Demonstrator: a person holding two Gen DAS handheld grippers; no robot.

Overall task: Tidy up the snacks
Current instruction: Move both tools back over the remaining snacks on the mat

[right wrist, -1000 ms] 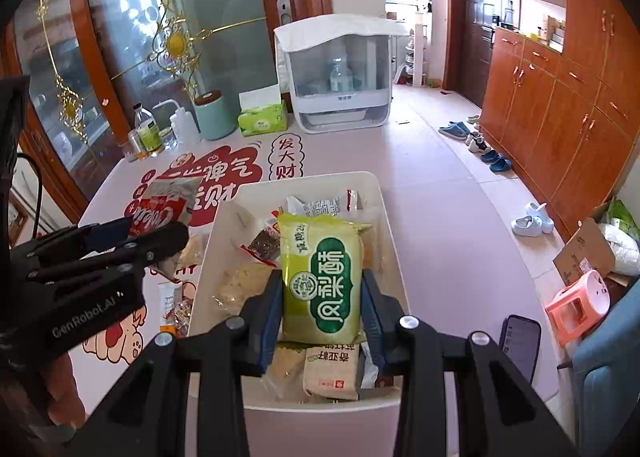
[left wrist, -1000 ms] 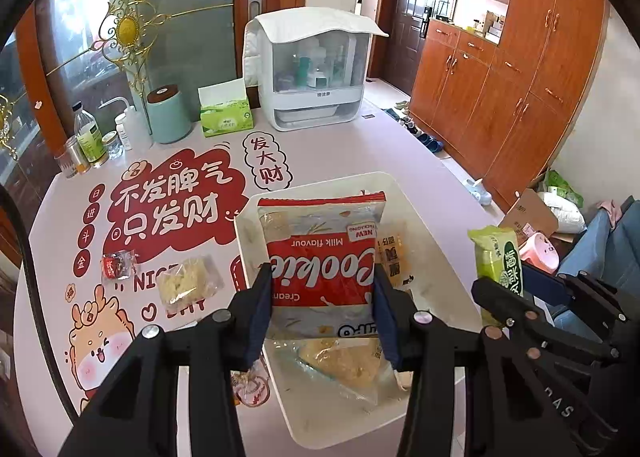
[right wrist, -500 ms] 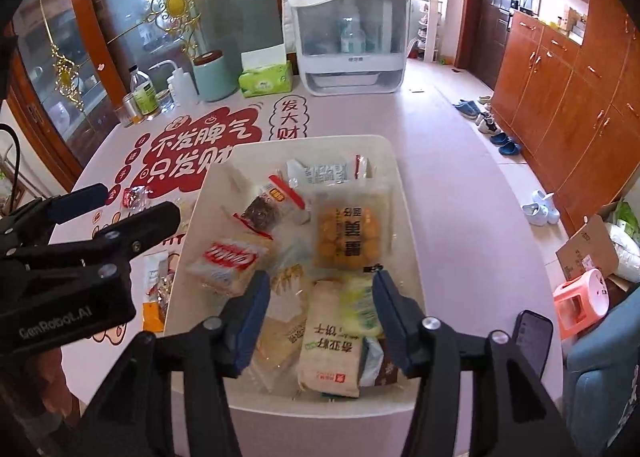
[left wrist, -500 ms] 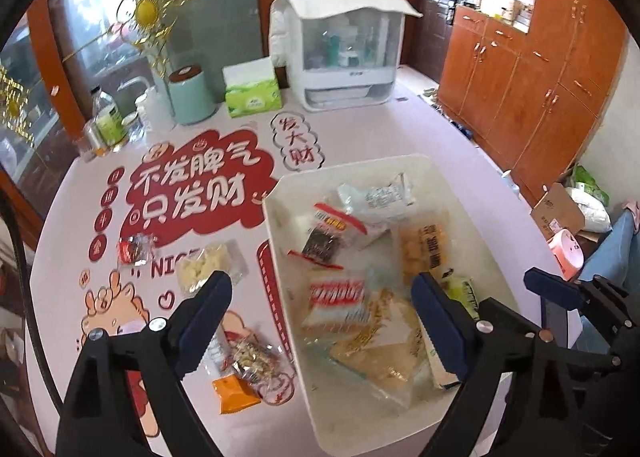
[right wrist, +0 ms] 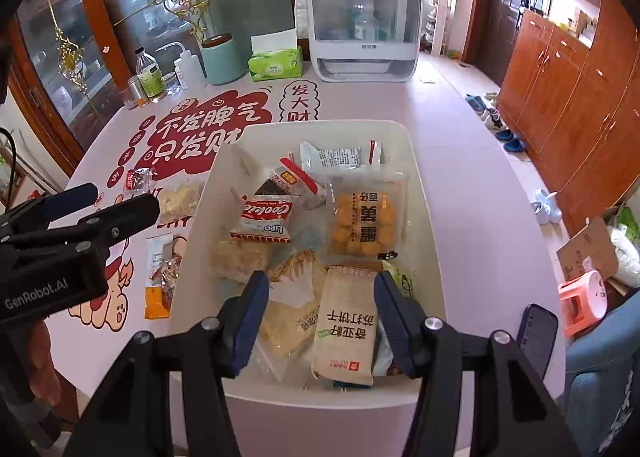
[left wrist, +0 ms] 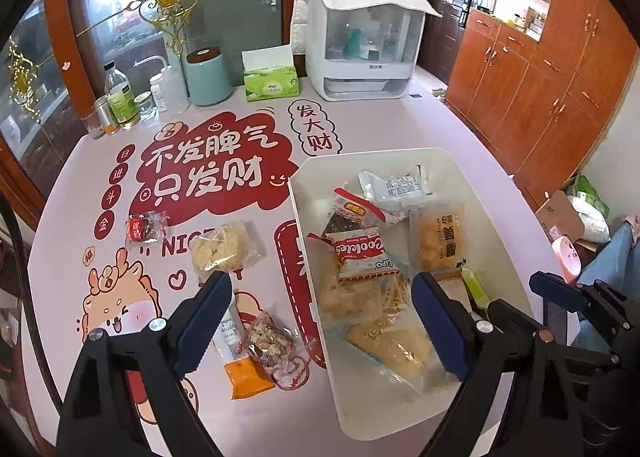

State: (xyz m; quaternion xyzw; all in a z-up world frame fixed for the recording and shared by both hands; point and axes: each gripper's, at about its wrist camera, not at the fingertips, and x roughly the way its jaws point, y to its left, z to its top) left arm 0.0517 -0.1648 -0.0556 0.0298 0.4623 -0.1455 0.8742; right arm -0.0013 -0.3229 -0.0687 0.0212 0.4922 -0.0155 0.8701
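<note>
A white bin (left wrist: 444, 161) (right wrist: 430, 241) holds several snack packs, among them a red Cookies pack (left wrist: 360, 253) (right wrist: 266, 219) and a green pack (right wrist: 402, 281) mostly hidden under others. My left gripper (left wrist: 320, 313) is open and empty above the bin's left wall. My right gripper (right wrist: 318, 315) is open and empty over the bin's near end, above a beige cracker pack (right wrist: 346, 325). Loose snacks lie on the table left of the bin: a clear pack of pale biscuits (left wrist: 224, 251), a red candy (left wrist: 144, 227), an orange-ended pack (left wrist: 240, 353) and a nut bar (left wrist: 274, 341).
At the table's far edge stand a white dispenser box (left wrist: 360, 45), a green tissue pack (left wrist: 270, 79), a teal canister (left wrist: 208, 77) and bottles (left wrist: 120, 97). A phone (right wrist: 536, 333) lies at the right edge. Wooden cabinets stand to the right.
Both grippers opened. The Cookies pack left my left gripper and the green pack left my right gripper; both now lie in the bin. Both grippers drew back and up.
</note>
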